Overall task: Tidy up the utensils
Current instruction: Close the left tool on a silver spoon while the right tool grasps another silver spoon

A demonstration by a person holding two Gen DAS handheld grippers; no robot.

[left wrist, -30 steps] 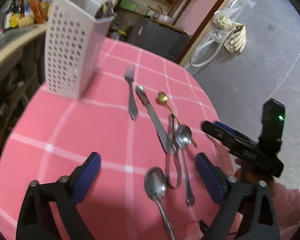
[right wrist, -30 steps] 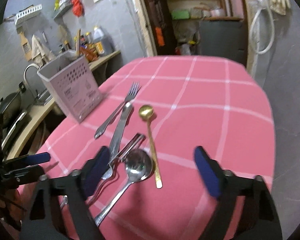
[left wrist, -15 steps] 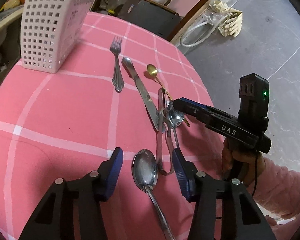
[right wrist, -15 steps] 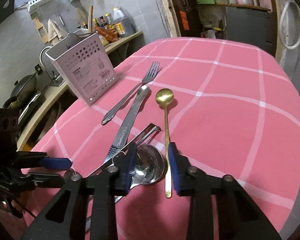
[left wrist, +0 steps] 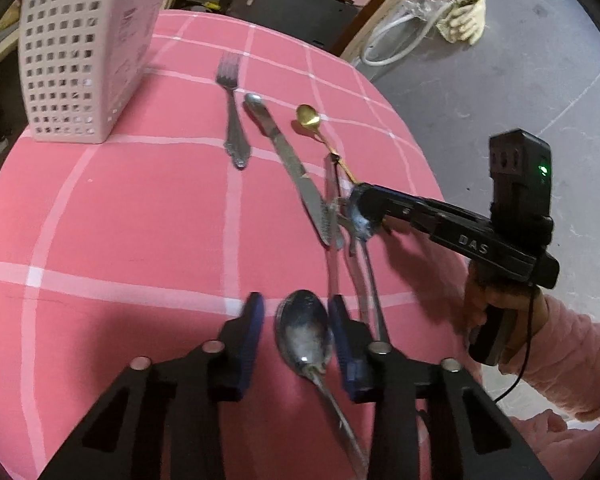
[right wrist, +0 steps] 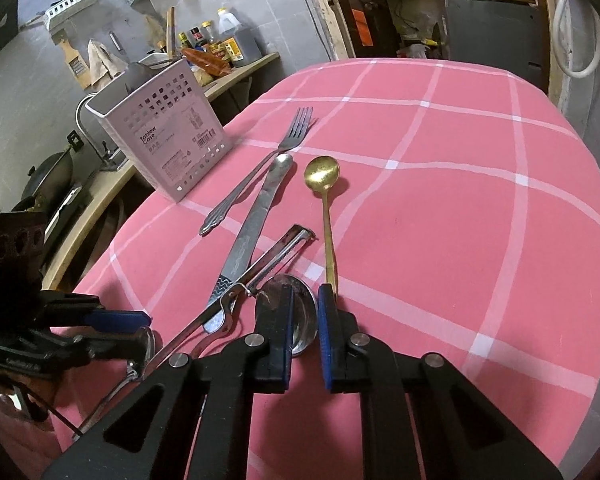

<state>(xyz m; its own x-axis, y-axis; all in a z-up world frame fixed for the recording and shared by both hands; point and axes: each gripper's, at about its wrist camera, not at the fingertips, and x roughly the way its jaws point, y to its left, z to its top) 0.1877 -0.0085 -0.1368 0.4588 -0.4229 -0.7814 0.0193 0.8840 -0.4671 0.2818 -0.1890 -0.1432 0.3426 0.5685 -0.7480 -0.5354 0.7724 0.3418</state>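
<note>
On the pink checked tablecloth (left wrist: 140,216) lie a fork (left wrist: 232,120), a table knife (left wrist: 292,164), a gold spoon (left wrist: 310,118), a peeler (right wrist: 276,260) and two steel spoons. My left gripper (left wrist: 296,314) straddles the bowl of the near steel spoon (left wrist: 304,328), with its jaws closed in on the bowl's two sides. My right gripper (right wrist: 304,300) has its jaws closed on the bowl of the other steel spoon (right wrist: 300,316), beside the gold spoon's handle (right wrist: 328,240). The white perforated utensil holder (left wrist: 80,56) stands upright at the far left.
The table's right edge drops to a grey floor (left wrist: 500,92) with a hose and gloves. A kitchen counter (right wrist: 228,76) with bottles lies behind the holder (right wrist: 160,128). A dark cabinet (right wrist: 496,28) stands beyond the far table edge.
Both grippers narrowed from wide open and moved down. The left closed in around the near steel spoon's bowl. The right closed onto the other spoon's bowl.
</note>
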